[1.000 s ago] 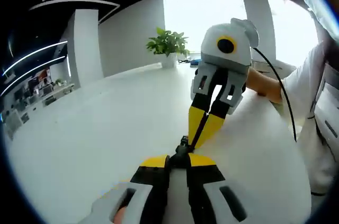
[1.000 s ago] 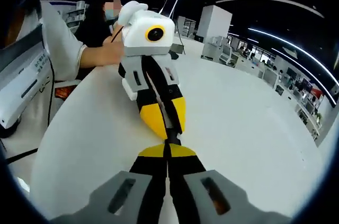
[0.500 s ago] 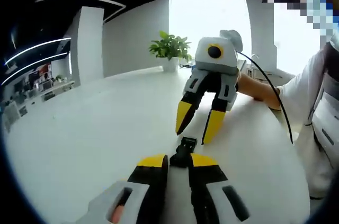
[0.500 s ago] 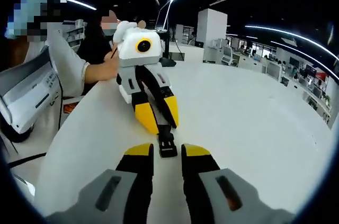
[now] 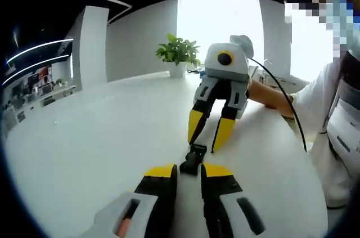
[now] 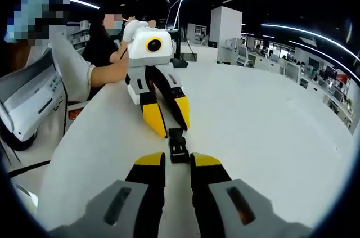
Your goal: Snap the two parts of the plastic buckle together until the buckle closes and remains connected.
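Note:
The black plastic buckle (image 5: 194, 158) lies flat on the white table (image 5: 101, 137) as one joined piece. In the right gripper view the buckle (image 6: 178, 145) sits just ahead of my jaws. My left gripper (image 5: 188, 171) is open, and the buckle's near end rests at the gap between its yellow tips. My right gripper (image 6: 176, 162) is open too, with its jaws apart behind the buckle. Across the buckle, the right gripper (image 5: 208, 133) faces me with spread jaws. The left gripper (image 6: 167, 123) likewise stands open at the buckle's far end.
A potted plant (image 5: 179, 52) stands at the table's far edge. A person's hand (image 5: 270, 94) and white sleeve (image 5: 326, 97) hold the right gripper, with a black cable (image 5: 289, 103) trailing. A white box (image 6: 28, 103) sits beyond the table edge.
Both grippers were shut on the buckle, tip to tip. Both have opened and drawn back a little, and the buckle now lies loose on the table between them.

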